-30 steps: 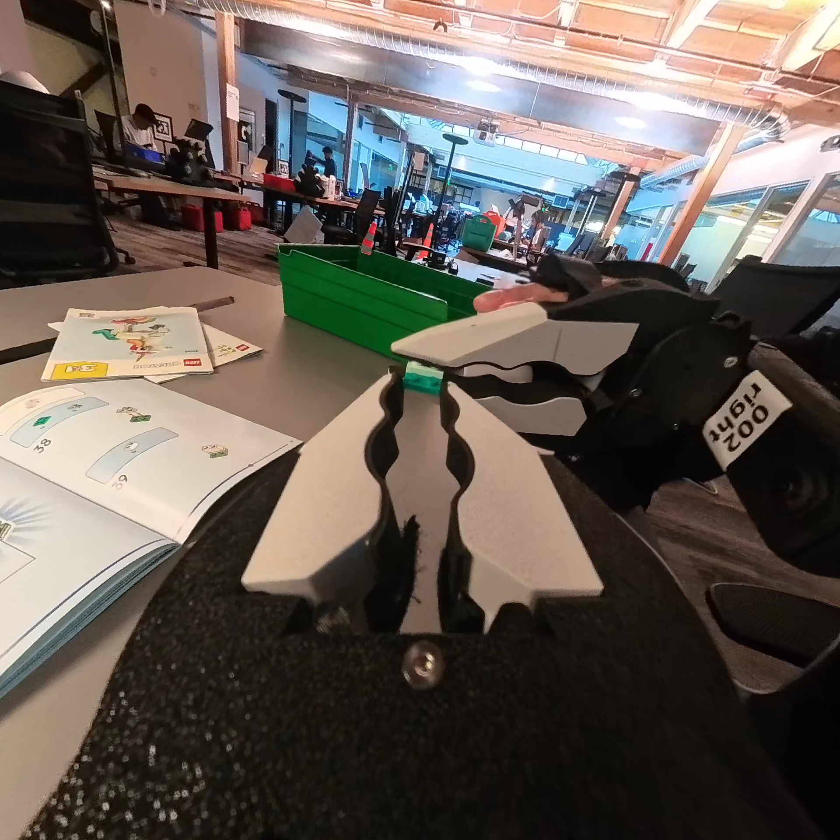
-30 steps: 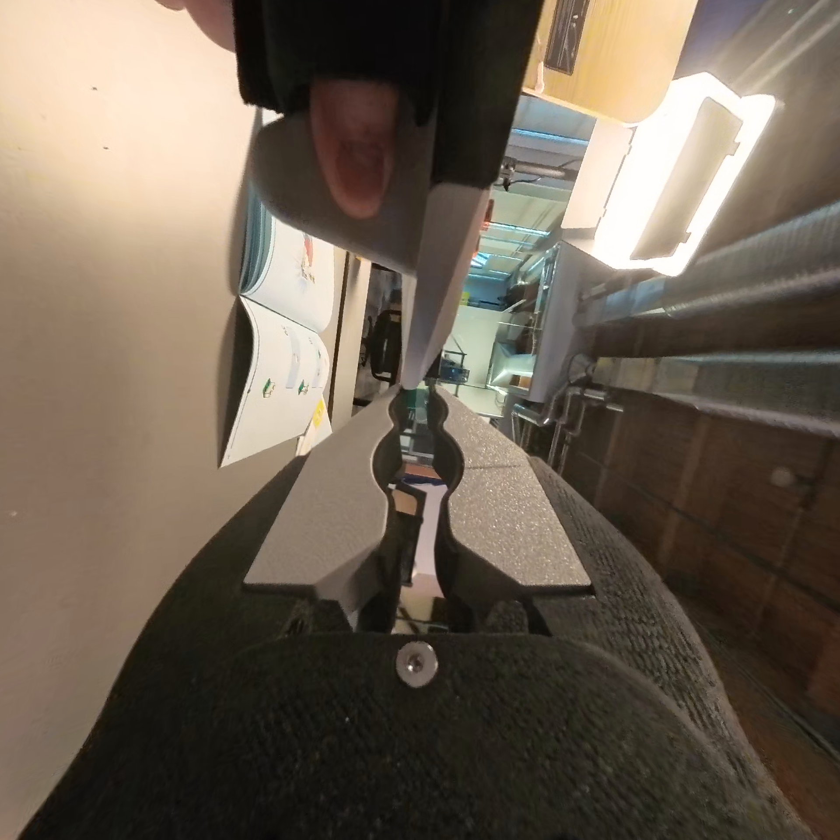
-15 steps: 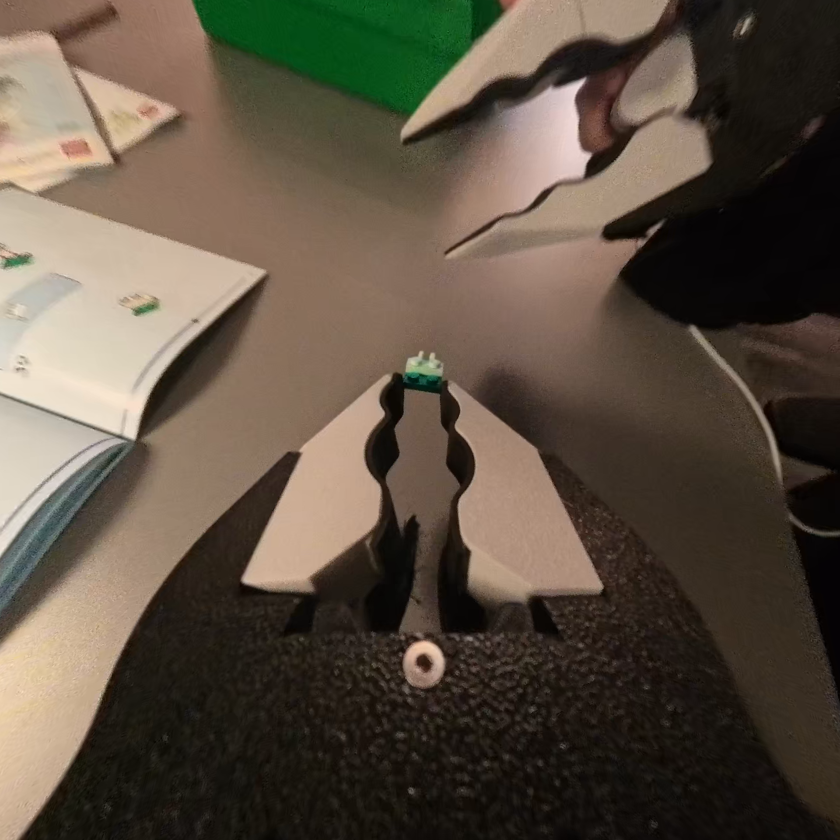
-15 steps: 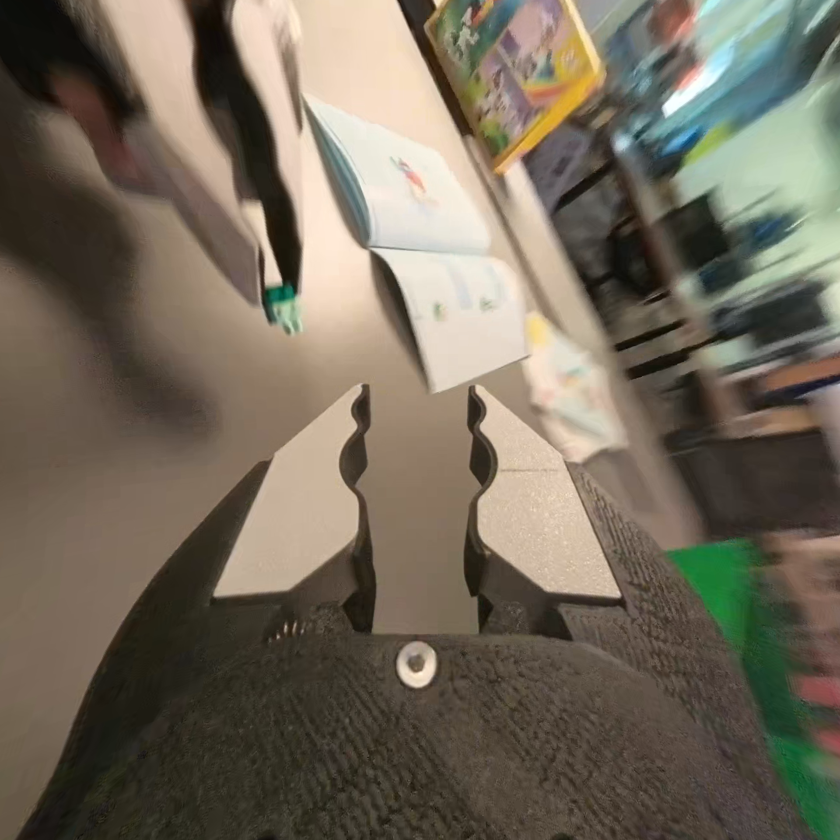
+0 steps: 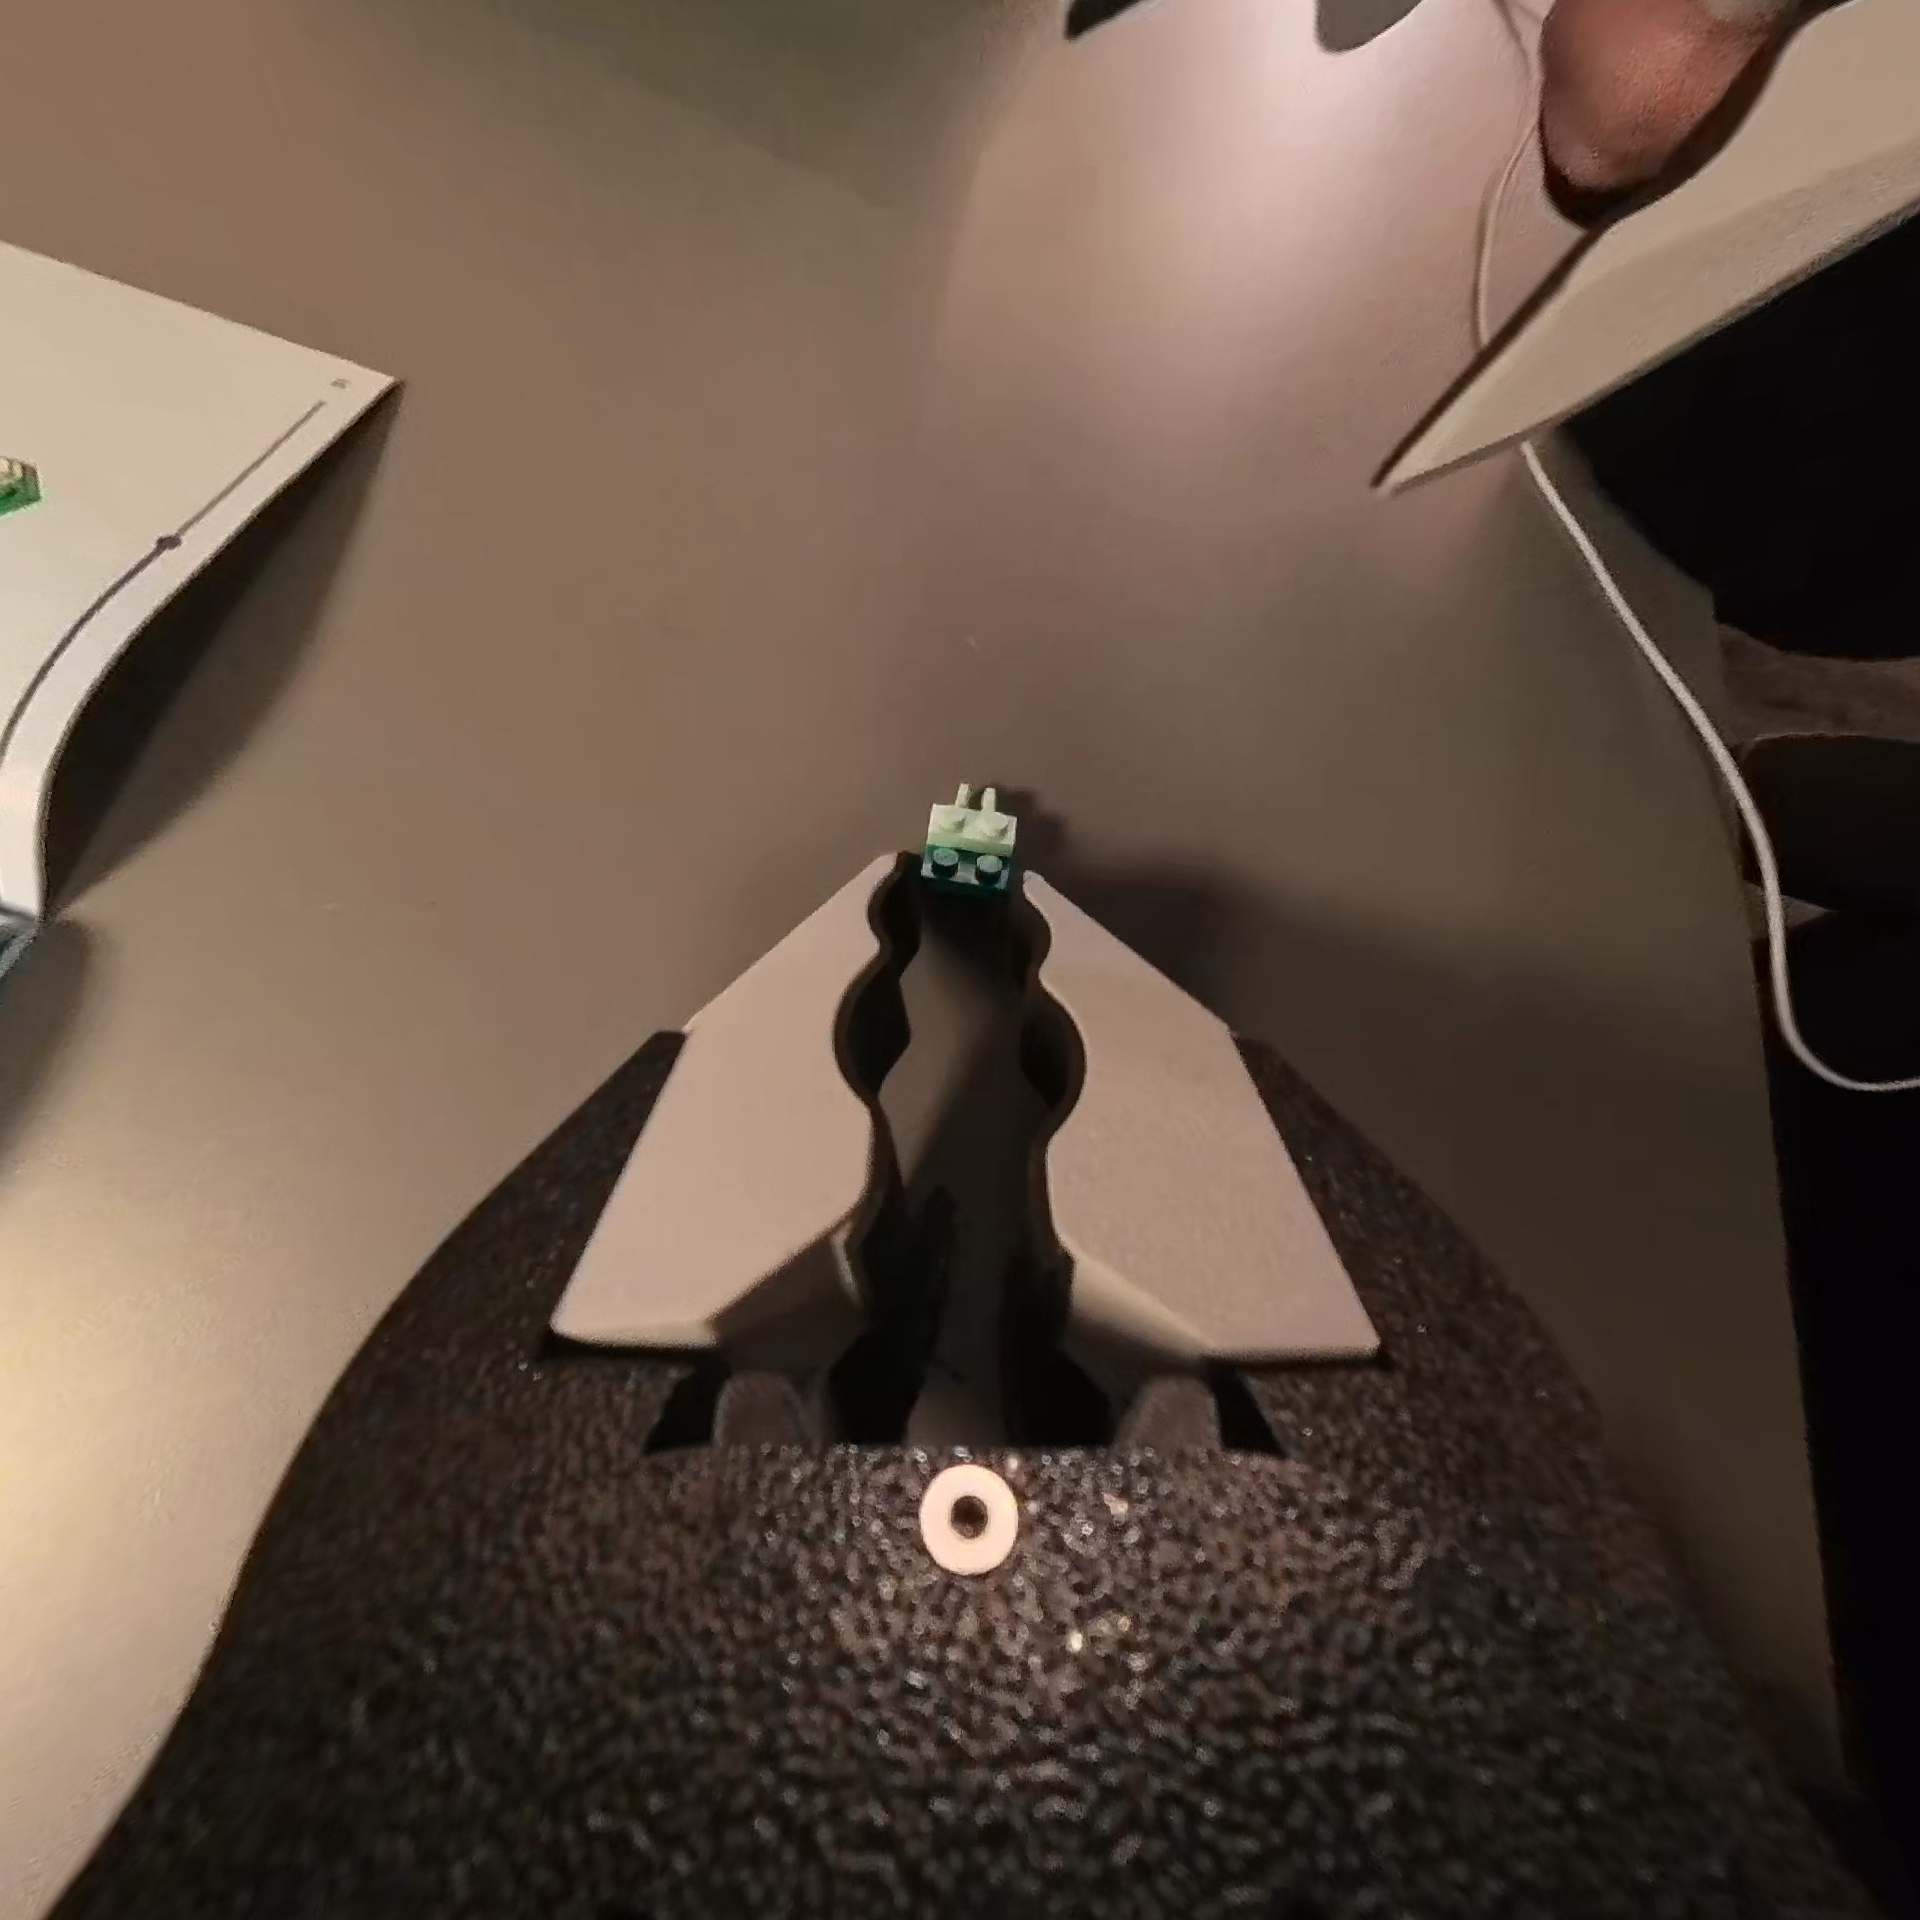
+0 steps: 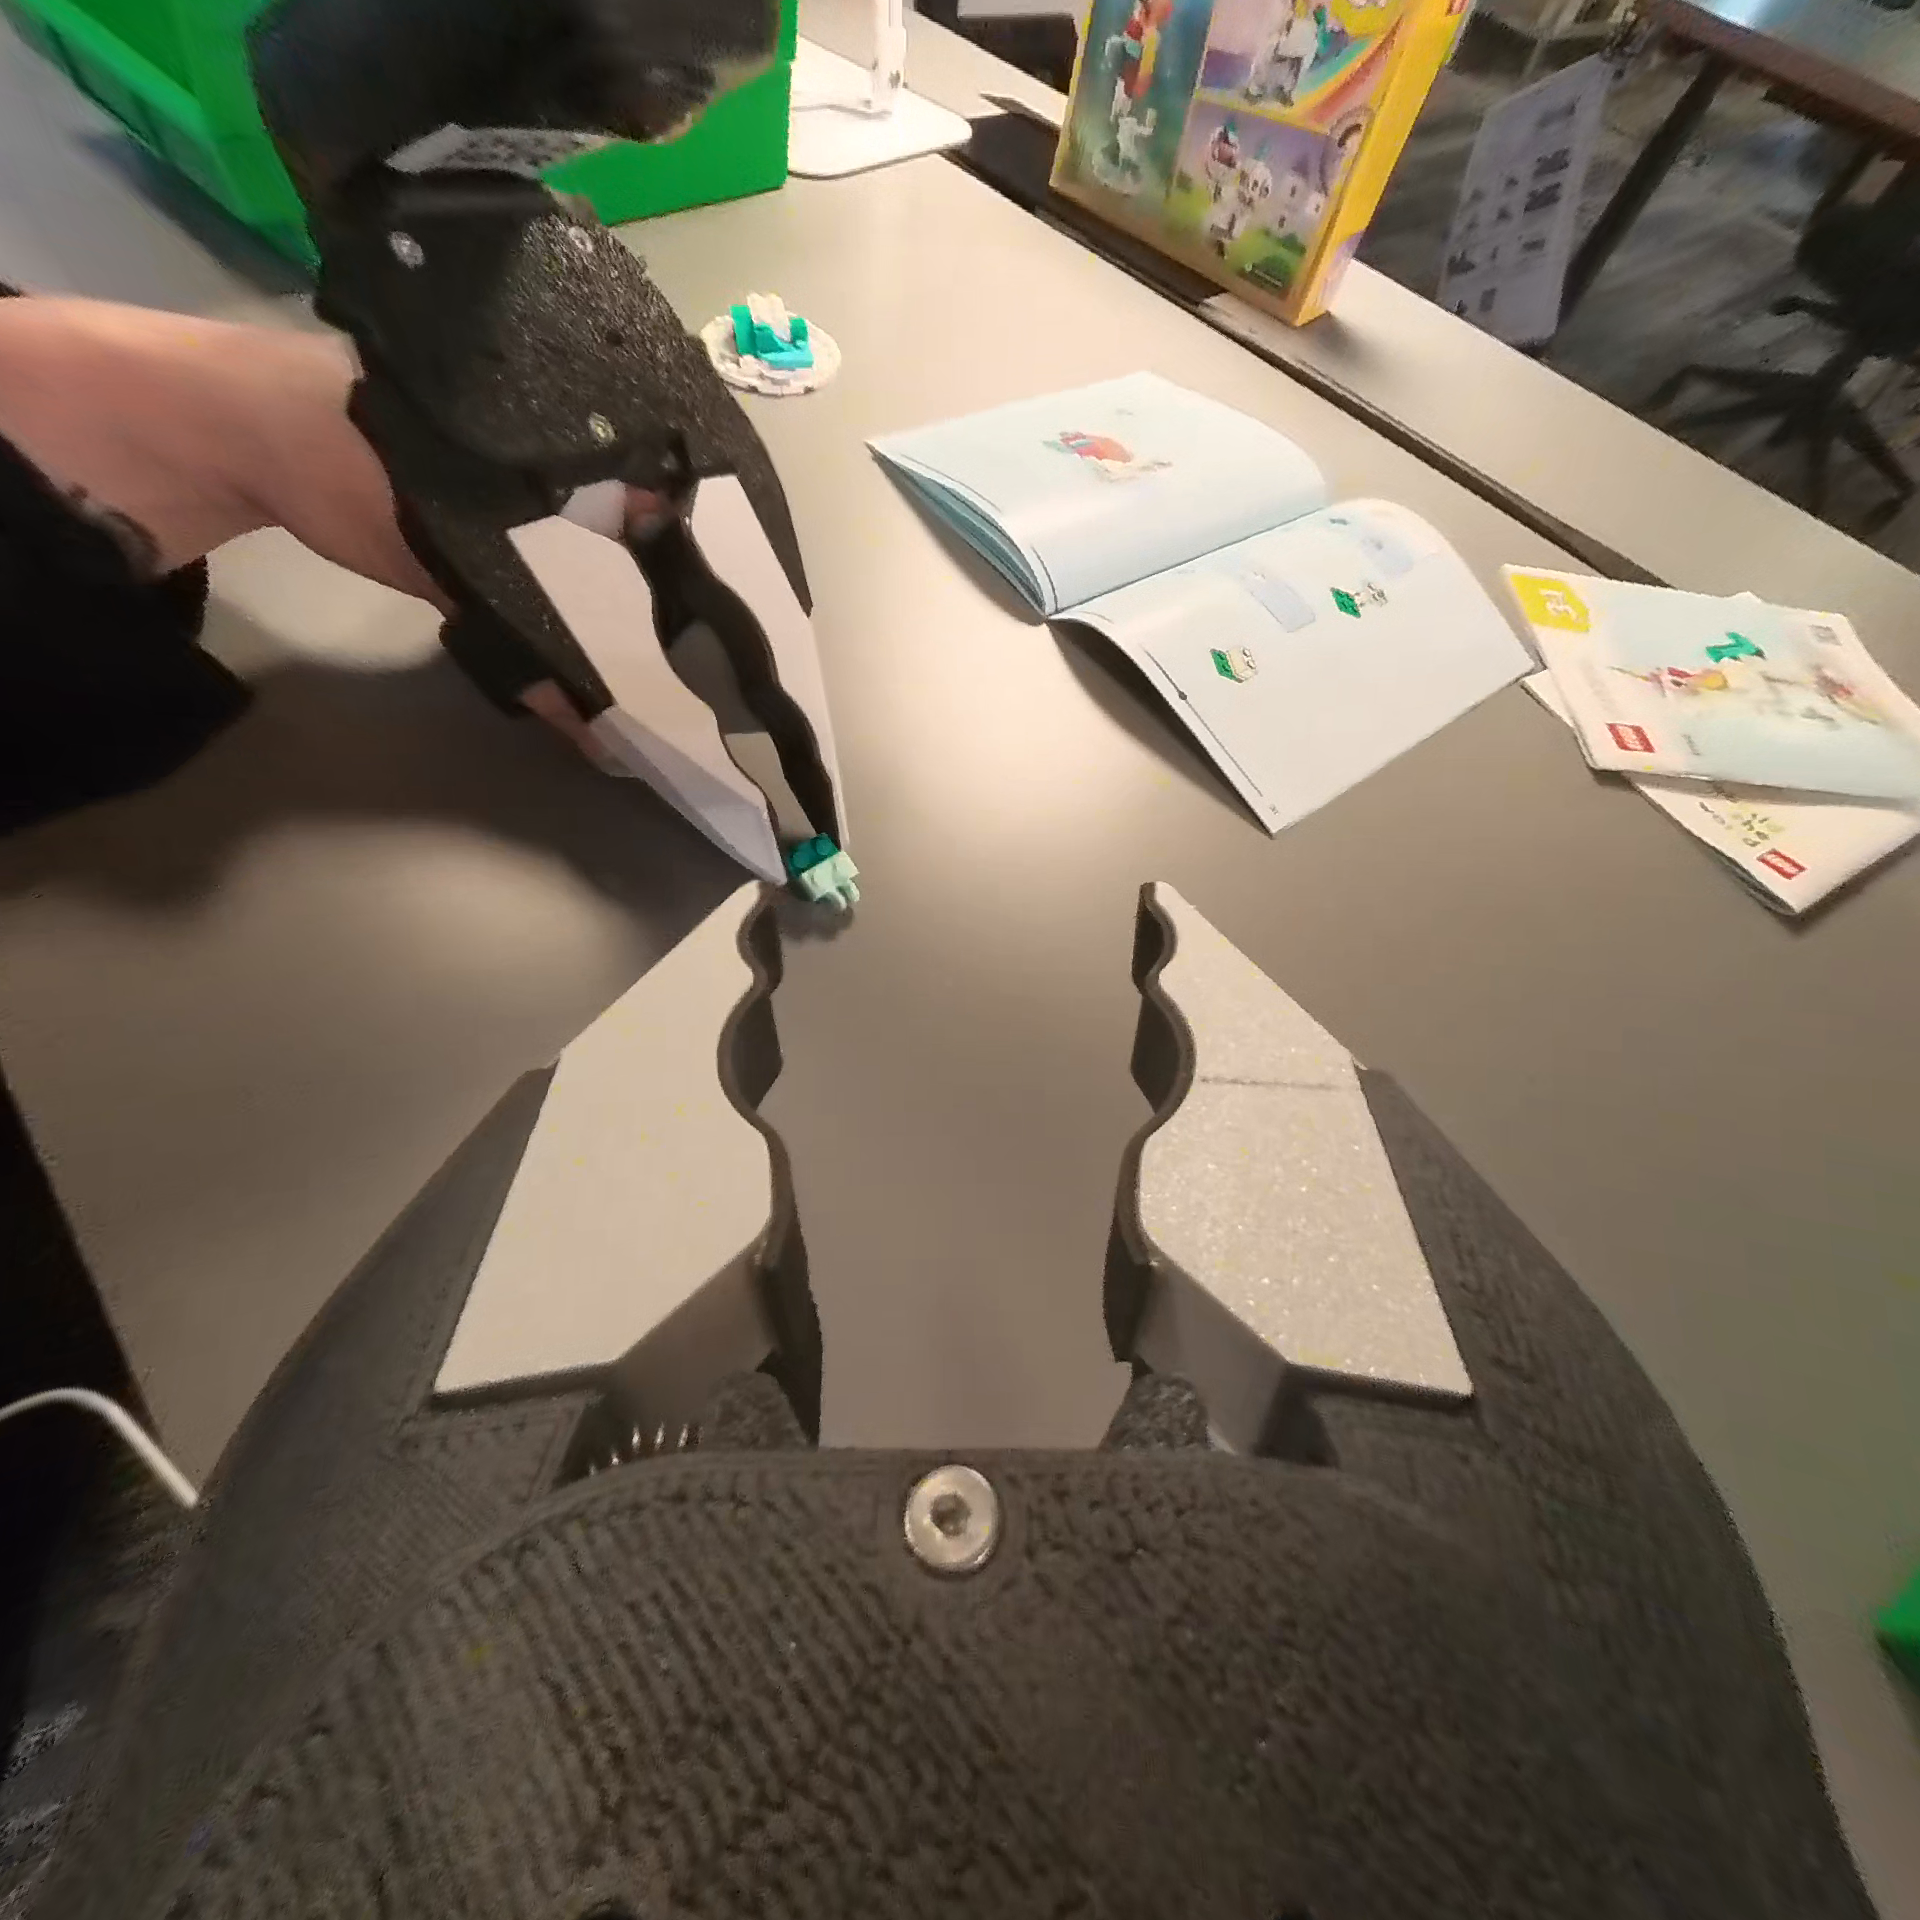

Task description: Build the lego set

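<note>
My left gripper [image 5: 964, 883] is shut on a small green lego assembly [image 5: 971, 850], a dark green brick with a pale green piece on its front, held low over the grey table [image 5: 675, 520]. In the right wrist view the left gripper [image 6: 810, 847] holds that assembly [image 6: 823, 868] at or just above the table. My right gripper [image 6: 951, 904] is open and empty, just to the right of the assembly. One of its fingers [image 5: 1662, 270] shows at the upper right of the left wrist view. A small white and teal build [image 6: 771, 348] sits farther back.
An open instruction booklet [image 6: 1226, 582] lies right of centre, its corner in the left wrist view [image 5: 135, 520]. More leaflets [image 6: 1745, 707] lie at the far right. A lego box [image 6: 1247, 145] and a green bin [image 6: 675, 156] stand at the back. A white cable [image 5: 1704, 748] trails on the right. One gripper's finger ends stand about 10 cm off the other's.
My right gripper let go of the assembly, opened wide and pulled back. My left gripper tilted down and lowered the assembly toward the table.
</note>
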A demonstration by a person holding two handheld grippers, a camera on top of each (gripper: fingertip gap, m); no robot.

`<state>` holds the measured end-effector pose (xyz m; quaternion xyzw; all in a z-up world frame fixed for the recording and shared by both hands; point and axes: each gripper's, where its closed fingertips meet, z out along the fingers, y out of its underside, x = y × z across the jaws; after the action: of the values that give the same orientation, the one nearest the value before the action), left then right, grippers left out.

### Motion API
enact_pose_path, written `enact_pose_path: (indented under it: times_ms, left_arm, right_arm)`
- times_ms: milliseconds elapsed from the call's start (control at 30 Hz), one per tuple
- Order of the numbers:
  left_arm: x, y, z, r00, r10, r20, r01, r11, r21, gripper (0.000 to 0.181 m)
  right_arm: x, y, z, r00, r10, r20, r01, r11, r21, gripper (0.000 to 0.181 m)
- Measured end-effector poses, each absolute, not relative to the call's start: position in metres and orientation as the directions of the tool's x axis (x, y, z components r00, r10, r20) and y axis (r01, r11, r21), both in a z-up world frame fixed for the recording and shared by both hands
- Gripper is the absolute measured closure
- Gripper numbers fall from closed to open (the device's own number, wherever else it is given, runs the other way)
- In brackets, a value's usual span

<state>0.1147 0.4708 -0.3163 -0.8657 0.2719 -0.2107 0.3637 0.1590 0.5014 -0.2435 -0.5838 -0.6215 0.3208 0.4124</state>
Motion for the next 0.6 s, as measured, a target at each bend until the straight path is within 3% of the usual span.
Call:
enact_pose_path:
  times_ms: [133,367,500,600]
  left_arm:
    - [0.111,0.467,-0.316,0.78,-0.598,0.185,-0.289,-0.606,-0.741,0.164]
    - [0.092,0.471,-0.299,0.877,-0.474,0.077,-0.248,-0.585,-0.772,0.081]
    - [0.085,0.487,-0.259,0.919,-0.378,-0.109,-0.287,-0.454,-0.844,0.065]
    - [0.082,0.498,-0.237,0.912,-0.308,-0.272,-0.388,-0.43,-0.815,0.057]
  right_arm:
    - [0.162,0.501,-0.236,0.038,0.986,0.165,0.464,0.129,-0.876,0.107]
    - [0.163,0.493,-0.192,0.066,0.982,0.176,0.364,0.14,-0.921,0.093]
    - [0.159,0.477,-0.144,0.098,0.98,0.176,0.232,0.149,-0.961,0.09]
    - [0.156,0.464,-0.106,0.149,0.966,0.212,0.152,0.19,-0.97,0.09]
